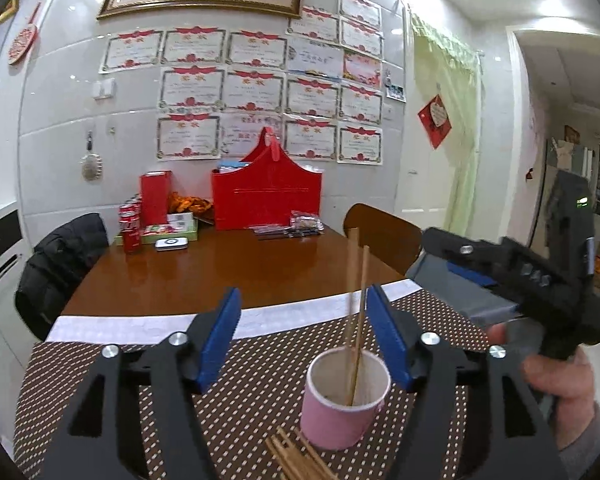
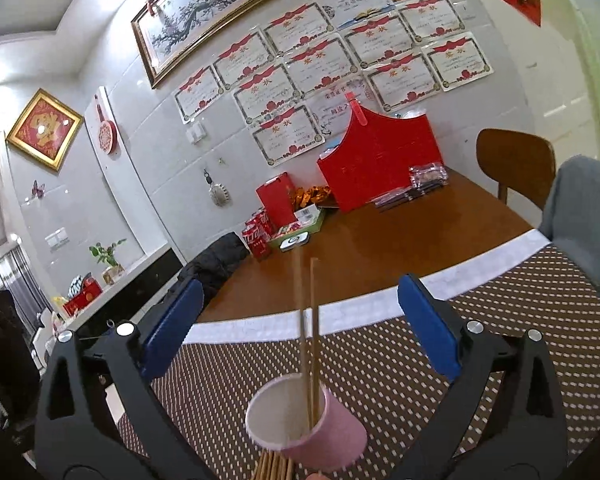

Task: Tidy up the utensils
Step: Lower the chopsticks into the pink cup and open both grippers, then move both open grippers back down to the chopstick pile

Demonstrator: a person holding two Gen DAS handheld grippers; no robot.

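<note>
Cup (image 1: 346, 396) upright on mat (image 1: 260, 360) near surface edge, two chopsticks (image 1: 358, 320) standing in it. Loose pile (image 1: 296, 456) flat at cup's near side — below both claws, long axes running near-far. Left claw (image 1: 306, 336) released, empty; right claw (image 2: 300, 328) released, empty — neither clearly nearer.

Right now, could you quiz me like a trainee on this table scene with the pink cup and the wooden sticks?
1. True or false: the pink paper cup lies tipped over.
2. How many thin wooden chopsticks stand inside it?
3. The loose pile of wooden chopsticks lies: A) on the dotted brown placemat B) in the red gift bag.

Key: 1 false; 2 two; 3 A.
</note>
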